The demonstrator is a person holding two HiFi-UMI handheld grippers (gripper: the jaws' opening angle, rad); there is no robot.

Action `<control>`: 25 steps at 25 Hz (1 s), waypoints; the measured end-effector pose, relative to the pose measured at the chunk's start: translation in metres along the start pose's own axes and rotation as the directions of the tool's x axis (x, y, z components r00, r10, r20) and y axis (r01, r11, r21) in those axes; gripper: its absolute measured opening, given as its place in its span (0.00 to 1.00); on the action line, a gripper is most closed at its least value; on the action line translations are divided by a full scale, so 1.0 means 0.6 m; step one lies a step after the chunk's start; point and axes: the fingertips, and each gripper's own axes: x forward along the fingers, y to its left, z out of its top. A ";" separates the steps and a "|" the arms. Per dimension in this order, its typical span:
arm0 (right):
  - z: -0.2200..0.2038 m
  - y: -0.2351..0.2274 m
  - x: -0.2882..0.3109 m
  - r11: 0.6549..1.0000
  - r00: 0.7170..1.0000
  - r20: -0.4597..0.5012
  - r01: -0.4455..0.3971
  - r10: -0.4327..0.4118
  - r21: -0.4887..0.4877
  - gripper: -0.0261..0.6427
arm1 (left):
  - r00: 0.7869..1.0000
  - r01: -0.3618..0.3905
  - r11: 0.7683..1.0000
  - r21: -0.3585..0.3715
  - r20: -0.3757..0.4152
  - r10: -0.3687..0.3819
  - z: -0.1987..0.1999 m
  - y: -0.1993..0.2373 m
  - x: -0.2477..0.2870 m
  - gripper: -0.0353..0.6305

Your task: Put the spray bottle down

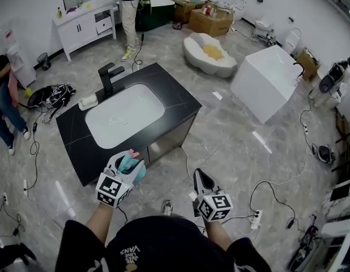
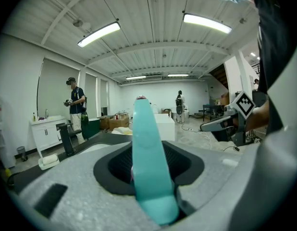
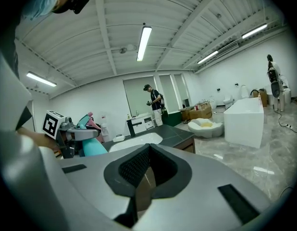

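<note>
Nearest to me, my right hand-held gripper [image 1: 200, 177] hangs over the grey stone floor [image 1: 220, 146] with its jaws pressed together and nothing between them, so it plays no part for now. Beside it, my left hand-held gripper [image 1: 128, 162] pinches the teal plastic spray bottle with the pink tip [image 1: 131, 163]. The left gripper view shows the teal body [image 2: 147, 162] filling the gap between the pads, pink end pointing away from me. The bottle is in the air, just at the near edge of the black-topped bench [image 1: 178, 98] and resting on nothing, so I judge the step to be the carry-in, with the put-down not yet done. Further on lie the white oval basin [image 1: 124, 115] sunk into the top, the black tap [image 1: 110, 77] and a small white folded cloth [image 1: 88, 101]. The next move, as I read it, is to take the bottle over a bare dark stretch of the top, clear of the basin. Then I lower it until its base sits flat, and only then spread the left jaws and draw back without tipping it.
</note>
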 end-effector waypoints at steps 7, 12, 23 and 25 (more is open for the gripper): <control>0.009 -0.072 0.035 0.997 0.996 -0.044 -0.077 0.076 -0.016 0.04 | 0.999 -0.040 0.999 -0.012 -0.011 0.040 0.014 -0.023 0.074 0.32; 0.004 -0.100 0.055 0.996 0.993 -0.070 -0.091 0.091 0.008 0.04 | 0.996 -0.083 0.996 -0.041 -0.035 0.082 0.004 -0.006 0.096 0.32; 0.038 -0.124 0.187 0.996 0.993 -0.081 -0.084 0.085 0.016 0.04 | 0.996 -0.082 0.995 -0.060 -0.044 0.080 0.007 0.105 0.184 0.32; 0.050 -0.130 0.214 0.997 0.994 -0.080 -0.070 0.071 0.013 0.04 | 0.998 -0.058 0.997 -0.049 -0.031 0.057 0.021 0.127 0.208 0.32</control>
